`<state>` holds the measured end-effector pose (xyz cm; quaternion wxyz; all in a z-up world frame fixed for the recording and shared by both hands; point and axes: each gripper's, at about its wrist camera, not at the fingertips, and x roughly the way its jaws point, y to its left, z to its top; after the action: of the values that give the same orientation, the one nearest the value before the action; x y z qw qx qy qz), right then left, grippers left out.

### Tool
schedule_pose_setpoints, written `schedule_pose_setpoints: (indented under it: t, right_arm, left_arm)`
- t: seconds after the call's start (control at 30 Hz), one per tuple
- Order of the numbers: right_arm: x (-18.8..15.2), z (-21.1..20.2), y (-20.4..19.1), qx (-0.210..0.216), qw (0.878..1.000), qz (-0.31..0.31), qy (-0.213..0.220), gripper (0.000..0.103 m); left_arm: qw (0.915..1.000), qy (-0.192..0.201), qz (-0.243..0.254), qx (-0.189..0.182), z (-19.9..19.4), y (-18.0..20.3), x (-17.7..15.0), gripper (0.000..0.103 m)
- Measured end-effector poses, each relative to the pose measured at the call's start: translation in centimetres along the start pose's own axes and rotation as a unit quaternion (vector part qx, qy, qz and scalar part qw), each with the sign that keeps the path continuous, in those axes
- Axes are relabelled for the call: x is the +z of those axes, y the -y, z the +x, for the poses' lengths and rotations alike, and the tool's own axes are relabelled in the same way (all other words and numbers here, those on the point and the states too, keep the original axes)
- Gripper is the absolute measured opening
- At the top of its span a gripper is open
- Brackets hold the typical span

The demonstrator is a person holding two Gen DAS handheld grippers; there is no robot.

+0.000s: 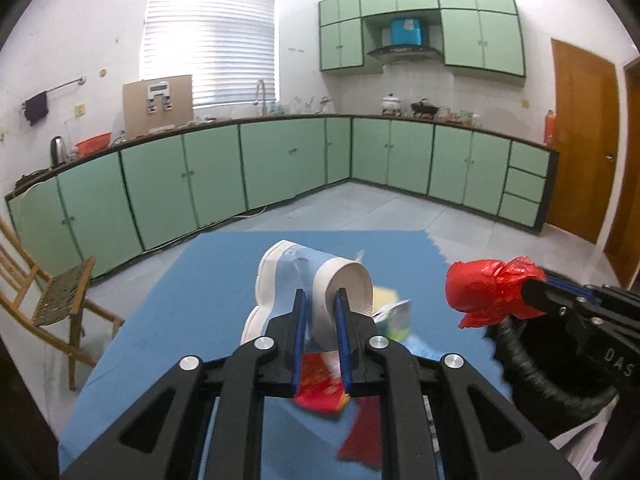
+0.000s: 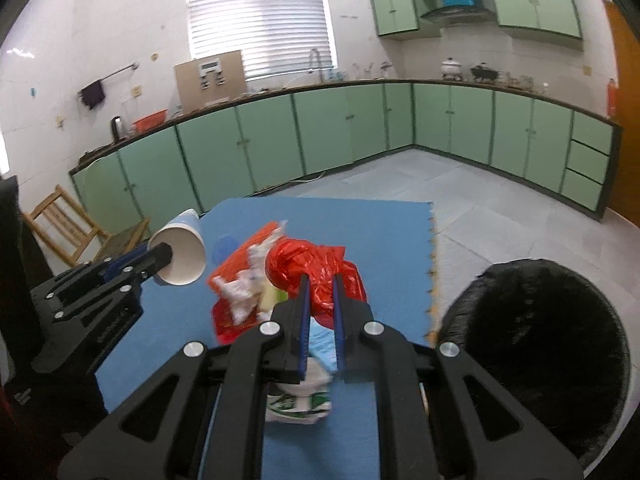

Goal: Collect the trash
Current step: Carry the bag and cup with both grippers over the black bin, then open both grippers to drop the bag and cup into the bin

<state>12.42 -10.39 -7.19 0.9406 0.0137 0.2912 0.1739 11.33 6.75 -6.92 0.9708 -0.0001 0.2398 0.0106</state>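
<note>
My left gripper [image 1: 321, 298] is shut on the rim of a white and blue paper cup [image 1: 344, 292], held above the blue mat [image 1: 200, 300]; the cup also shows in the right wrist view [image 2: 182, 254]. My right gripper [image 2: 320, 280] is shut on a crumpled red plastic bag [image 2: 308, 268], seen from the left wrist view [image 1: 484, 292] above the black bin [image 1: 552, 372]. Loose trash lies on the mat: a red packet [image 2: 240, 260], crumpled white paper [image 2: 244, 288], a green and white wrapper [image 2: 298, 404].
The black bin [image 2: 532, 344] stands at the mat's right edge. A white shoe [image 1: 272, 276] lies on the mat beyond the cup. A wooden chair [image 1: 48, 296] stands to the left. Green cabinets [image 1: 280, 160] line the far walls.
</note>
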Motion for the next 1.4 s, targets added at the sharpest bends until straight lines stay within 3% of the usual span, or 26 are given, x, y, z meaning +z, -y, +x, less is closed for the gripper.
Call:
schedule_pose_setpoints:
  t: [0.27,0.47,0.9,1.1,1.17,1.2,1.23,1.27,1.37,1.4]
  right_arm:
    - [0.7,-1.4,5.4,-0.079,0.997,0.016,0.007,0.009]
    - [0.0,-2.1,10.5,-0.134,0.99,0.038,0.009,0.009]
    - [-4.2,-1.6,20.1,-0.214,0.972,0.091,-0.025,0.009]
    - [-5.3,-0.8,22.7,-0.232,0.966,0.108,-0.041,0.01]
    - [-6.0,-0.6,23.4,-0.241,0.963,0.112,-0.048,0.015]
    - [-6.2,-0.5,23.7,-0.245,0.961,0.116,-0.052,0.023]
    - [-6.4,-0.6,23.9,-0.246,0.961,0.118,-0.053,0.037]
    - [-6.7,-0.6,24.1,-0.248,0.96,0.121,-0.053,0.041]
    - [-7.0,-0.7,24.4,-0.253,0.958,0.123,-0.053,0.046]
    - [-7.0,-0.9,24.3,-0.255,0.958,0.123,-0.05,0.055]
  left_arm:
    - [0.9972,0.002,0.007,-0.074,1.6,4.7,1.7,0.014]
    - [0.9904,0.004,0.028,-0.135,3.6,10.3,2.5,0.014]
    - [0.9676,-0.044,0.048,-0.244,8.8,21.1,1.0,0.014]
    - [0.9577,-0.071,0.06,-0.272,10.6,23.5,-0.4,0.015]
    - [0.952,-0.09,0.063,-0.286,11.3,24.0,-0.8,0.016]
    - [0.9498,-0.098,0.061,-0.291,11.6,24.1,-1.0,0.017]
    - [0.9475,-0.104,0.061,-0.296,11.8,23.9,-1.1,0.027]
    - [0.9469,-0.106,0.06,-0.298,11.8,23.8,-1.2,0.042]
    - [0.9488,-0.101,0.057,-0.294,11.6,23.4,-1.3,0.046]
    - [0.9502,-0.102,0.056,-0.289,11.6,23.1,-1.2,0.046]
